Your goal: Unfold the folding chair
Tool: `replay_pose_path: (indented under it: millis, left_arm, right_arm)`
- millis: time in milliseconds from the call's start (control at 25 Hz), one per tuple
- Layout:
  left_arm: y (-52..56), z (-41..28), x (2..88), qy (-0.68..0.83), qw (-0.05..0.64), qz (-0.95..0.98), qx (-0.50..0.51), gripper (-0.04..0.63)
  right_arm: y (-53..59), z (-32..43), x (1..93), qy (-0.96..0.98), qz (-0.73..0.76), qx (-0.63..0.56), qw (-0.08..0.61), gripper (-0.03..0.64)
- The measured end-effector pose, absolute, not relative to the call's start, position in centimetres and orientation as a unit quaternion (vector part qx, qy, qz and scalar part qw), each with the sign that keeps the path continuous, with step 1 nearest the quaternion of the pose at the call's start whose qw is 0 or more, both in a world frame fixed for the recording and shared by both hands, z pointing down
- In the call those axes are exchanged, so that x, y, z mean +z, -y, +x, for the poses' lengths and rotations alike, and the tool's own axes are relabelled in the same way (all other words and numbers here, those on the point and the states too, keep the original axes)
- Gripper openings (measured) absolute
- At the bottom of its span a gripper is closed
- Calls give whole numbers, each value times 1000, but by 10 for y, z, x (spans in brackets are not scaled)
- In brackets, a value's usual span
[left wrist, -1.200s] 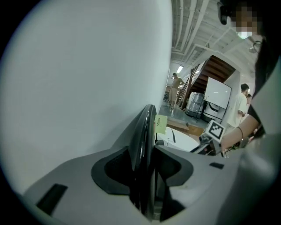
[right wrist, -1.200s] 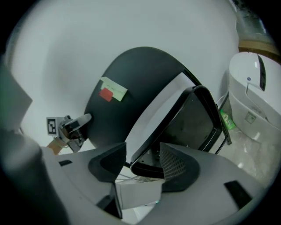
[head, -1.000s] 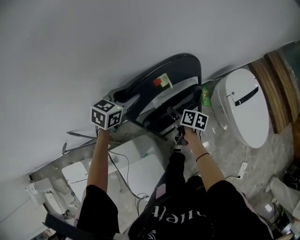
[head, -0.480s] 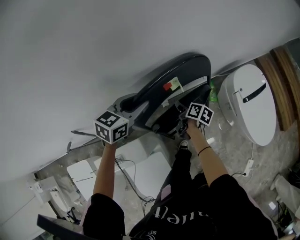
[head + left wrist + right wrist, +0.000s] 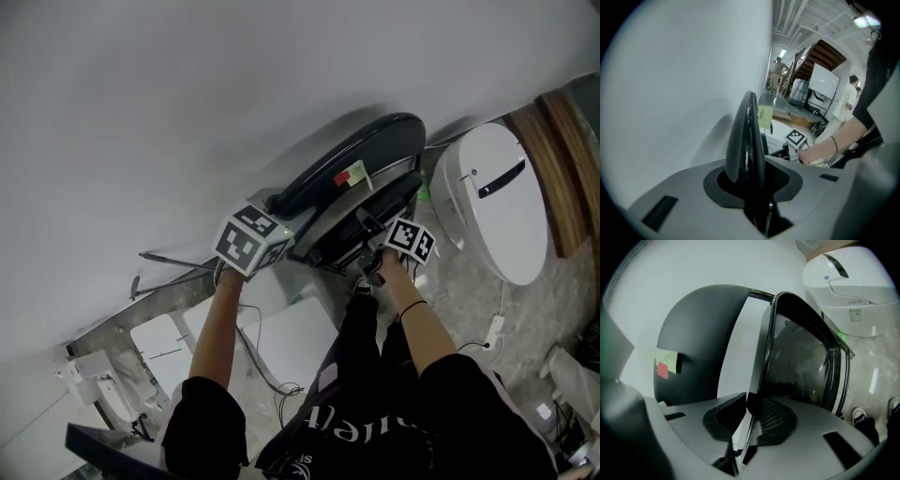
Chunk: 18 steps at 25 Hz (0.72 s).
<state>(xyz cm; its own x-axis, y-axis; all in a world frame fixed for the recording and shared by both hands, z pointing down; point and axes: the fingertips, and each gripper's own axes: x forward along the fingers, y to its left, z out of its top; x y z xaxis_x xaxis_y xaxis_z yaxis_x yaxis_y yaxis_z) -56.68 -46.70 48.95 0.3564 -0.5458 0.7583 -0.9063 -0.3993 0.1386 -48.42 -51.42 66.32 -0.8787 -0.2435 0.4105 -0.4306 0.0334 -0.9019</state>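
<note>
Shifted since earlier frame: left gripper [image 5: 279, 228] carried rightward along chair, both jaw pairs narrowed. Left jaws closing, clamped round dark backrest edge of folding chair [image 5: 361, 150]; gripper tilted down, left forearm [image 5: 214, 328] stretched forward. Right gripper [image 5: 380, 255] jaws closing, pinched on thin seat-frame rim; right forearm [image 5: 417, 323] angled inward. Chair folded, leaned against wall [image 5: 187, 94], white toilet [image 5: 487, 197] beside.

No text I can read. Yellow note [image 5: 669, 358] on folding chair [image 5: 698, 329] back: scrawl illegible. Sticker [image 5: 854, 315] on toilet [image 5: 848, 277]: print too small. Shirt lettering [image 5: 361, 427] blurred.
</note>
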Motion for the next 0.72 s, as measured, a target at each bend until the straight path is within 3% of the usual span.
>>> replay_pose_path:
  millis: [200, 720]
  left_arm:
    - [455, -538, 483, 455, 302, 778, 312, 70]
    - [402, -430, 468, 438, 327, 772, 325, 64]
  right_arm:
    - [505, -459, 657, 701, 198, 684, 31, 57]
    - [455, -358, 649, 682, 158, 713, 34, 57]
